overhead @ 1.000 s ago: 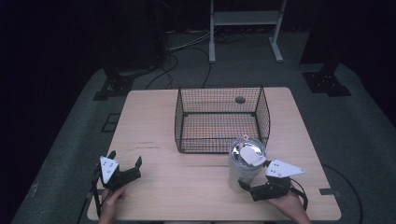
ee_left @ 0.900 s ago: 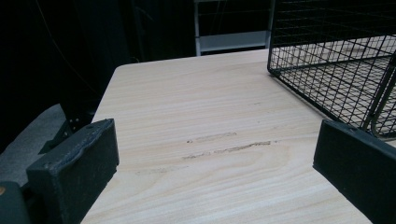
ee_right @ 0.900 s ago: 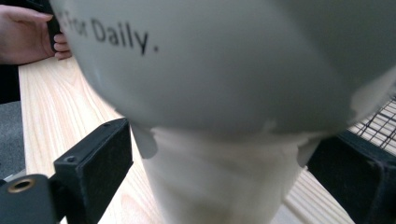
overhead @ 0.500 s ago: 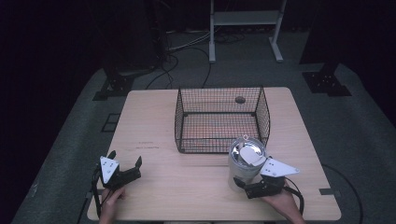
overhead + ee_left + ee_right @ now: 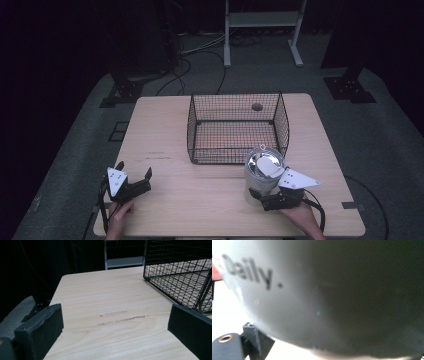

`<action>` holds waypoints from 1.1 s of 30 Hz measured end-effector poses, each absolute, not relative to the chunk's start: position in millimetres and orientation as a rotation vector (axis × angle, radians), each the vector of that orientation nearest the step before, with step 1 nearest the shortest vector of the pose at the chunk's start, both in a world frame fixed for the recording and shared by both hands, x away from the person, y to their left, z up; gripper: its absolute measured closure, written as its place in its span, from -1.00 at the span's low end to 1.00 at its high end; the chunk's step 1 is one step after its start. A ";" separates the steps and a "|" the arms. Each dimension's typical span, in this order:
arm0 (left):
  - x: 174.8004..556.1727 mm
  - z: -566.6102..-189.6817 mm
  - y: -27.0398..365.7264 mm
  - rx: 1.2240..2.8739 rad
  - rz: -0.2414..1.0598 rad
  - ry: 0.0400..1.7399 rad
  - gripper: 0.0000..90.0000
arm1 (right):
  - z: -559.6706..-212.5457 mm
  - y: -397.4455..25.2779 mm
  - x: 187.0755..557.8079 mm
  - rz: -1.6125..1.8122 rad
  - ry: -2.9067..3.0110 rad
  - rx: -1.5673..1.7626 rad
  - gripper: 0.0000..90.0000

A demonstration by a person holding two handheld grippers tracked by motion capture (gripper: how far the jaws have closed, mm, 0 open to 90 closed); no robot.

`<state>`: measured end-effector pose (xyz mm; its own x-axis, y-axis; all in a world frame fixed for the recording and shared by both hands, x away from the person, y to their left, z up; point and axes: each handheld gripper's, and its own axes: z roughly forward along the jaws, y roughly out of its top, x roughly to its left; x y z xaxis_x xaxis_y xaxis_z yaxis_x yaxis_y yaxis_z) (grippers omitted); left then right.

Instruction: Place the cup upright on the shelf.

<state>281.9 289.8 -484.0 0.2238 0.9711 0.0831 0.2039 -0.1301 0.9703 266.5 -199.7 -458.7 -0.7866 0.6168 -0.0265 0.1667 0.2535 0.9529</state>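
Observation:
A silver tin can (image 5: 262,175) with its lid peeled open stands upright on the wooden table (image 5: 200,200), just in front of the black wire basket (image 5: 237,127). My right gripper (image 5: 272,196) is pressed up to the can's lower front; its jaws stand wide at the can's base. In the right gripper view the can's grey wall (image 5: 324,295), printed "Daily.", sits right against the camera, with one jaw edge at lower left. My left gripper (image 5: 134,179) rests open near the table's front left with nothing between its fingers (image 5: 40,327).
The basket's near corner (image 5: 180,277) rises at the right of the left gripper view. Faint scuff marks (image 5: 120,318) cross the wood ahead of the left gripper. A white metal stand (image 5: 262,25) and cables lie on the dark floor behind the table.
My right gripper has slid left and forward, closing in on the can's base. The can, the basket and my left gripper have stayed put.

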 end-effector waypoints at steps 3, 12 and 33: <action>281.9 -484.1 289.7 1.543 1.013 1.147 -1.00 | -458.9 -199.6 266.2 1.548 2.133 0.714 -0.81; 282.0 -484.0 290.2 1.541 1.009 1.149 -1.00 | -461.8 -200.7 265.5 1.578 2.107 0.710 -0.80; 281.9 -484.0 290.4 1.538 1.009 1.152 -1.00 | -446.7 -216.6 266.3 1.709 2.049 0.746 -0.79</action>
<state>281.9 290.4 -484.0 0.2210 0.9722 0.0769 0.2046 -0.1233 0.9711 266.3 -216.6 -446.7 -0.7918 0.6086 0.0527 0.1612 0.1250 0.9790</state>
